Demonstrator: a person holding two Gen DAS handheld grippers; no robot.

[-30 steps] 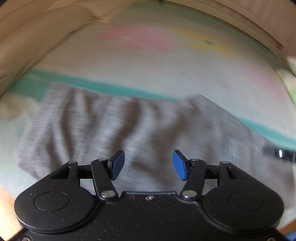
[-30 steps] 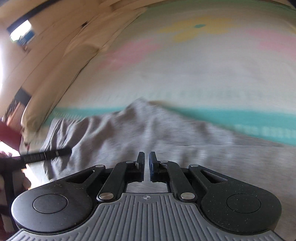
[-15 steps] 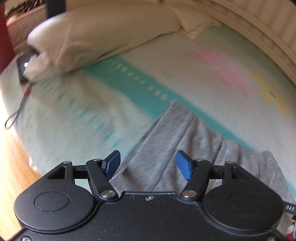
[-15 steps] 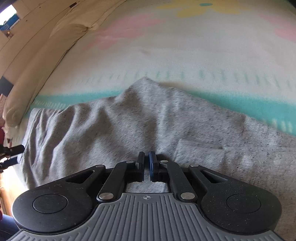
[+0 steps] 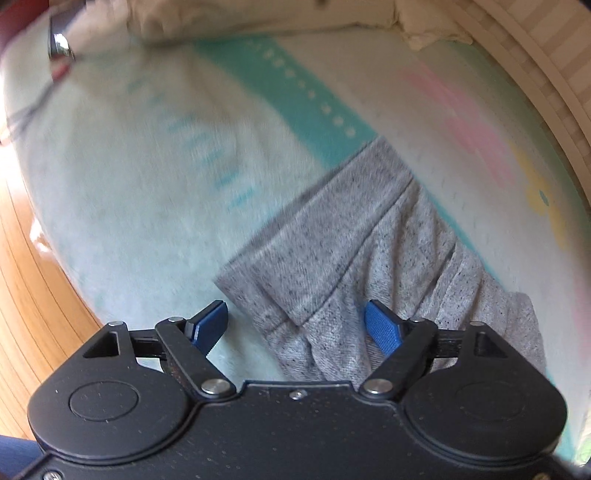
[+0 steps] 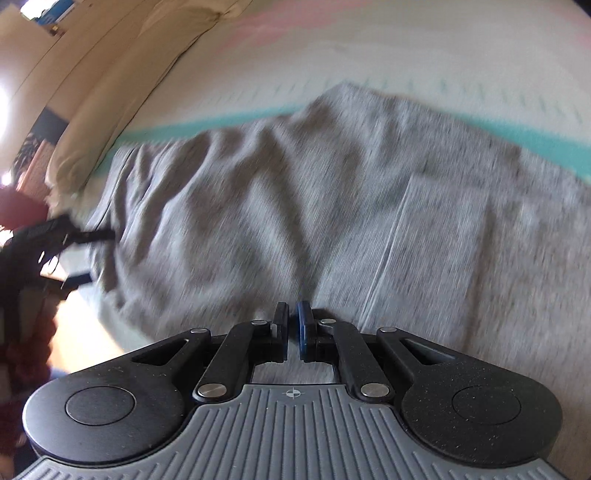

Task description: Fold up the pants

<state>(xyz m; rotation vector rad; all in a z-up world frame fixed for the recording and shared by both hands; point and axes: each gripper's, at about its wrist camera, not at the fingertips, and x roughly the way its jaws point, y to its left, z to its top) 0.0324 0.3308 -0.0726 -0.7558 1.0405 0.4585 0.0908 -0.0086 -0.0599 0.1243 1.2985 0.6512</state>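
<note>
Grey marled pants (image 5: 351, 236) lie spread on a pale bed sheet (image 5: 147, 177), wrinkled along the legs. In the left wrist view the hemmed leg end lies below my left gripper (image 5: 295, 314); its jaws are opening wide and the blue pads do not press the cloth. In the right wrist view my right gripper (image 6: 293, 310) hovers shut over the middle of the pants (image 6: 295, 192), beside a flat pocket patch (image 6: 436, 236), with nothing seen between its pads. The left gripper's dark fingers (image 6: 92, 235) show at the far left end of the pants.
A cream pillow (image 5: 240, 18) lies along the head of the bed, and a phone with a cord (image 5: 59, 44) sits near it. A teal stripe (image 5: 295, 96) crosses the sheet. The bed edge drops to a wooden floor (image 5: 29, 295) on the left.
The left gripper swung from above the pants' middle to the hemmed leg end, rolled, and its jaws widened. The right gripper came lower and closer over the pants, still shut.
</note>
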